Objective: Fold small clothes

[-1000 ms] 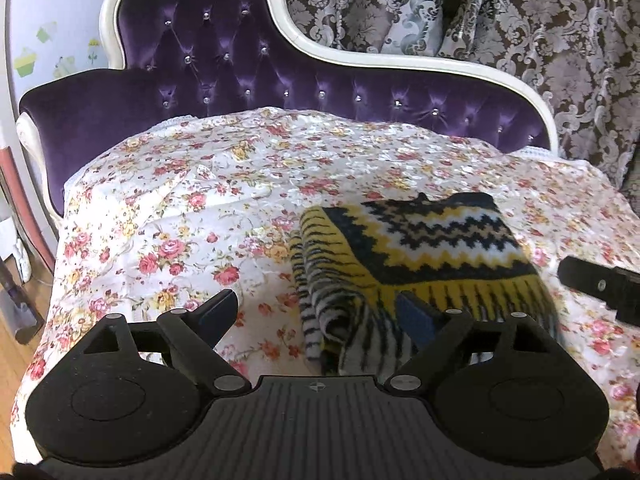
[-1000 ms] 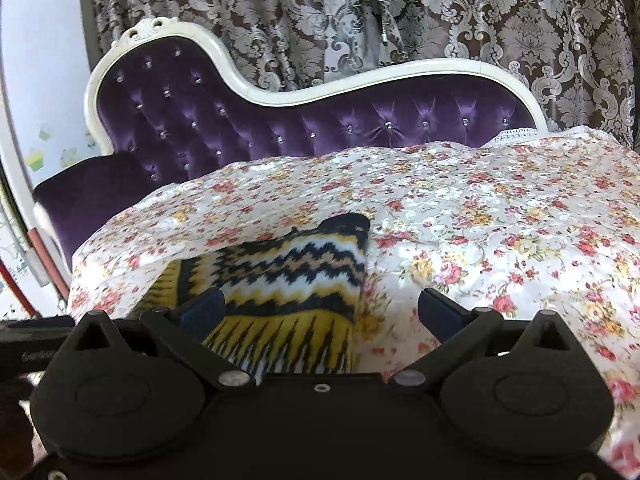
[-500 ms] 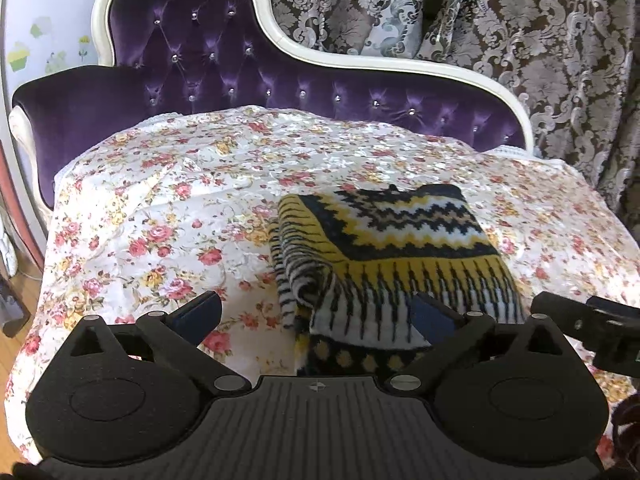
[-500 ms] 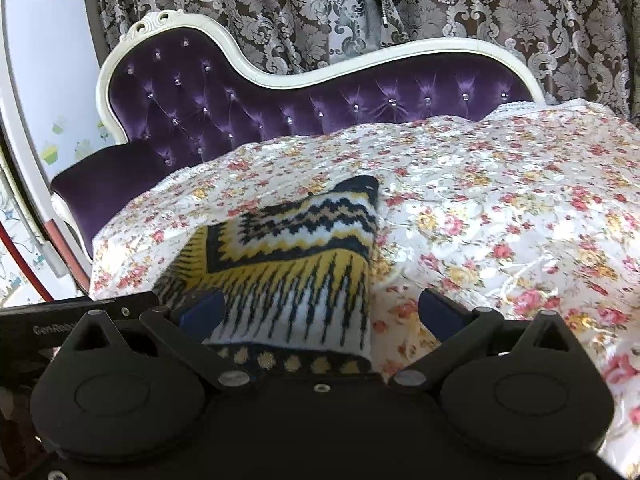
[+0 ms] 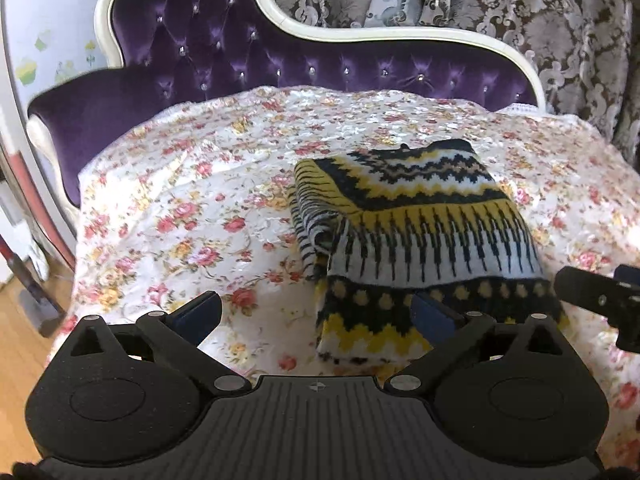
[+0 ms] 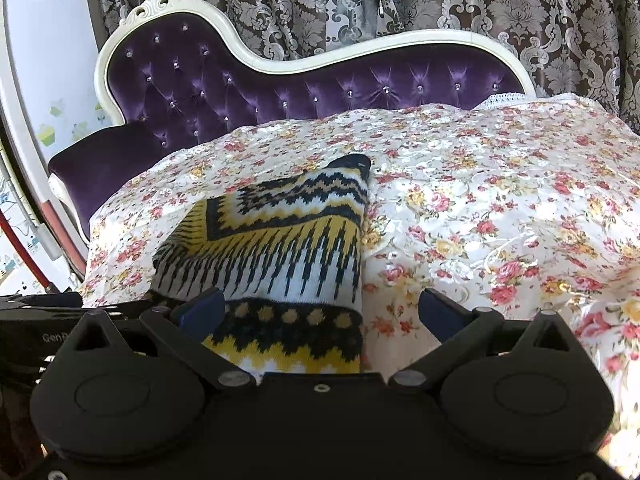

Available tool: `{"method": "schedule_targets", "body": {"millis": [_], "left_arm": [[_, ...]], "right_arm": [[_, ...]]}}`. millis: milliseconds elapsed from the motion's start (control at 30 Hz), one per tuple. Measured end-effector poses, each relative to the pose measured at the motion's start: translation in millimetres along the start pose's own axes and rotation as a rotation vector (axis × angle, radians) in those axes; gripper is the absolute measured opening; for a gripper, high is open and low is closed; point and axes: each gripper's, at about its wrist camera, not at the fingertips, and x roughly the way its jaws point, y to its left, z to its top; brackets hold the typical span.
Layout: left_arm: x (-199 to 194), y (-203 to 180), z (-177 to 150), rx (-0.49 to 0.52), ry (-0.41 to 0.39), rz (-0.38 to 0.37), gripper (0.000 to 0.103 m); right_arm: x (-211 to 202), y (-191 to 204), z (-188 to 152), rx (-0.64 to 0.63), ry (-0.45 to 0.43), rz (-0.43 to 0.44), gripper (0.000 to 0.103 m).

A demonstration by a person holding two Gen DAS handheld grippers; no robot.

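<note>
A small knitted sweater [image 5: 416, 232] in yellow, black and white zigzag lies folded on the floral sheet [image 5: 192, 216]; it also shows in the right wrist view [image 6: 288, 240]. My left gripper [image 5: 316, 314] is open and empty, just in front of the sweater's near left corner. My right gripper [image 6: 320, 312] is open and empty, over the sweater's near right corner. The right gripper's body shows at the right edge of the left wrist view [image 5: 600, 300].
The sheet covers a purple tufted sofa [image 5: 224, 60] with a white frame [image 6: 360, 46]. Patterned curtains [image 6: 480, 4] hang behind. Wooden floor [image 5: 20, 344] lies at the left, past the sheet's edge.
Both grippers have pulled back towards me and risen, so the whole folded sweater, with its dotted hem, now shows. Both stay open.
</note>
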Motion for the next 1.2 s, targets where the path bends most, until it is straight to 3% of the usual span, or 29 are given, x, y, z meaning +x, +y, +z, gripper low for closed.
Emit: {"method": "schedule_targets", "body": {"millis": [1200], "left_arm": [[3.8,1.3,-9.4,-0.031,0.086,-0.006,0.102]], "right_arm": [[7.7,-1.2,-8.6,0.023,0.055,0.015,0.103]]}}
